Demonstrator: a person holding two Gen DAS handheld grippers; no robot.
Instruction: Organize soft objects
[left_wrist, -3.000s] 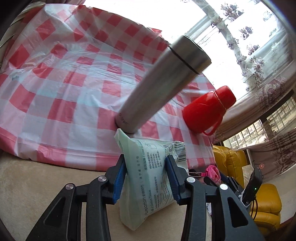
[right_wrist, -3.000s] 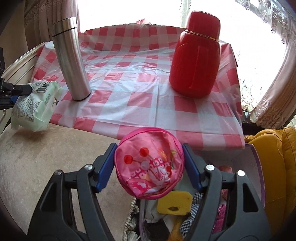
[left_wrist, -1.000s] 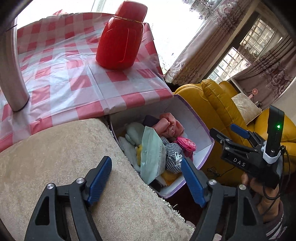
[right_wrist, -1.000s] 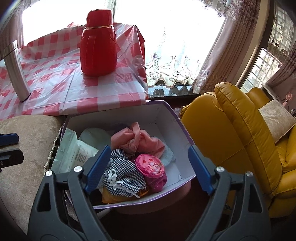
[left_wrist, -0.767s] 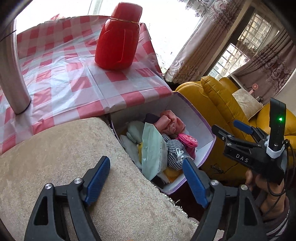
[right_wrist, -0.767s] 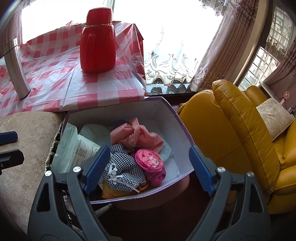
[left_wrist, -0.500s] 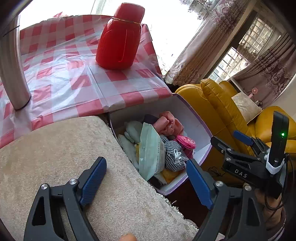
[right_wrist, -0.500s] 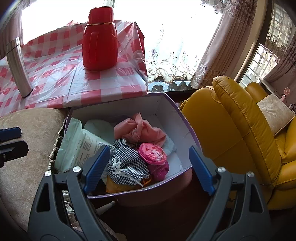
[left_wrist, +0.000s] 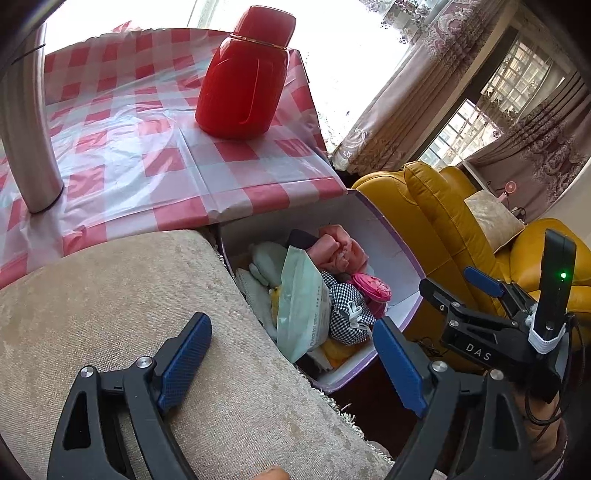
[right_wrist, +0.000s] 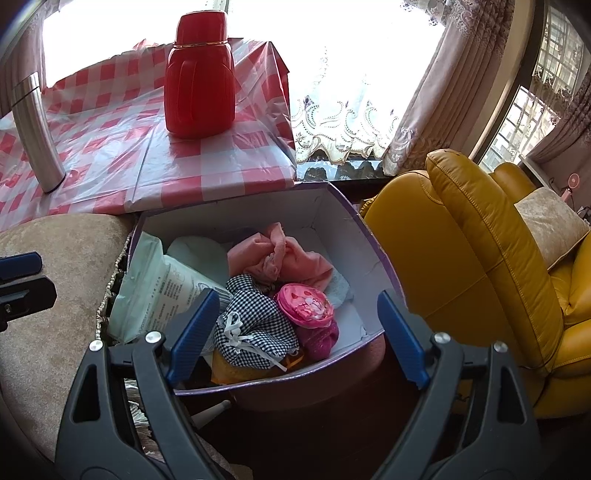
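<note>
A purple-edged box (left_wrist: 395, 254) (right_wrist: 376, 258) stands on the floor between the beige seat and the yellow armchair. In it lie a pale green tissue pack (left_wrist: 301, 299) (right_wrist: 162, 288), a pink cloth (left_wrist: 336, 247) (right_wrist: 284, 254), a black-and-white checked pouch (left_wrist: 347, 314) (right_wrist: 255, 325) and a pink round pouch (left_wrist: 371, 290) (right_wrist: 304, 304). My left gripper (left_wrist: 291, 358) is open and empty over the seat edge. My right gripper (right_wrist: 297, 332) is open and empty above the box's near rim; it also shows in the left wrist view (left_wrist: 480, 295).
A red-and-white checked table (left_wrist: 147, 147) (right_wrist: 122, 155) holds a red thermos (left_wrist: 243, 77) (right_wrist: 199, 74) and a steel flask (left_wrist: 26, 122) (right_wrist: 35, 136). The beige seat (left_wrist: 110, 295) is at left, the yellow armchair (right_wrist: 472, 258) at right, curtains behind.
Three seconds ago my left gripper held the tissue pack and my right held the pink pouch; both now lie in the box. In the last second both open grippers drew back slightly.
</note>
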